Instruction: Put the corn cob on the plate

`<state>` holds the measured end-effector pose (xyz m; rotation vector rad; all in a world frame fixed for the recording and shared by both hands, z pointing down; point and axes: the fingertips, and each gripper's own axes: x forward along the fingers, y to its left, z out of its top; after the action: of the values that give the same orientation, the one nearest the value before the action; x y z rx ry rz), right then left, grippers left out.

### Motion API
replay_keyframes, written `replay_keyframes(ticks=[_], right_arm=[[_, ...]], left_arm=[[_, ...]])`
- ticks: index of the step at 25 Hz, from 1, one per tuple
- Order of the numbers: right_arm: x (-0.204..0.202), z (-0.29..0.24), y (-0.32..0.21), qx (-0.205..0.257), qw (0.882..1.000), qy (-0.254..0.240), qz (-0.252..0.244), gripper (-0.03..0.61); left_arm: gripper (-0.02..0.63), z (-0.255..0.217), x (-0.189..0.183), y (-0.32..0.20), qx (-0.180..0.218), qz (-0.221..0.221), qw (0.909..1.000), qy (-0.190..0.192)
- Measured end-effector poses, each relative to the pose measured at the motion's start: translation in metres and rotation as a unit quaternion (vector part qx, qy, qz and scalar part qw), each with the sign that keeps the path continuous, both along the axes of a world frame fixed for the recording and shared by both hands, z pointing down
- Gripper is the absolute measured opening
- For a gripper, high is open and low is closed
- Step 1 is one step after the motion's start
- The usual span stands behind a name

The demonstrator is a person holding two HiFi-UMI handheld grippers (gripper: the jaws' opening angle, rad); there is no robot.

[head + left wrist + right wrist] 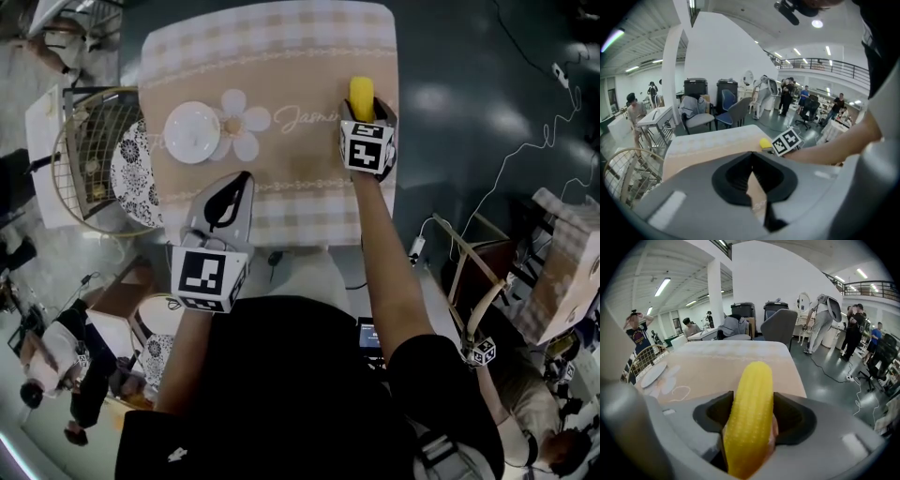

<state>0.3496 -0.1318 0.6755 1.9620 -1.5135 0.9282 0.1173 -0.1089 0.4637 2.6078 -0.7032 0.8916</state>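
Corn cob [361, 89], yellow, lying lengthwise on the tablecloth [281, 56] close to its right-hand edge, its far end pointing away from the person. The right gripper [364, 105] straddles the cob: its jaws stand wide apart with the cob between them, a sliver of cloth showing beside the cob, so nothing is clamped. The plate [192, 132], white and round, sits well apart on the left part of the cloth, touching a printed daisy [239, 122]. Cursive lettering [305, 117] beside the daisy reads "Jasm…", the rest covered by the right gripper. The left gripper [246, 176] hangs over the near edge of the cloth, its jaws closed together with nothing between them. Beyond the table's left side, a wire basket [75, 159] holds a black-and-white patterned plate [136, 173].
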Motion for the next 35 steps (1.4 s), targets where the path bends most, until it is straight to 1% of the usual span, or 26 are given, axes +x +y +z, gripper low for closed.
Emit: replay_keyframes(ticks=[4, 10, 14, 20, 27, 35], right_arm=[[-0.01, 0.004, -0.007, 0.001, 1.0, 0.009, 0.01, 0.259], [-0.006, 0.009, -0.005, 0.029, 0.999, 0.02, 0.009, 0.259], [-0.007, 0.009, -0.006, 0.026, 1.0, 0.016, 0.009, 0.259], [-0.007, 0.008, -0.005, 0.019, 1.0, 0.019, 0.006, 0.259], [-0.012, -0.002, -0.005, 0.037, 0.999, 0.023, -0.005, 0.258], [-0.036, -0.017, -0.019, 0.051, 0.997, 0.026, -0.042, 0.258]], left_arm=[[0.006, 0.002, -0.013, -0.012, 0.002, -0.001, 1.0, 0.005], [0.005, 0.005, -0.022, -0.017, 0.0, -0.012, 0.9999, 0.0], [0.006, 0.007, -0.027, -0.017, -0.003, -0.016, 0.9999, -0.003], [0.005, 0.007, -0.026, -0.013, 0.007, -0.001, 1.0, -0.005], [0.005, 0.012, -0.032, -0.013, 0.006, -0.009, 0.9999, -0.005], [0.005, 0.006, -0.045, -0.012, 0.012, -0.025, 0.9996, -0.001]])
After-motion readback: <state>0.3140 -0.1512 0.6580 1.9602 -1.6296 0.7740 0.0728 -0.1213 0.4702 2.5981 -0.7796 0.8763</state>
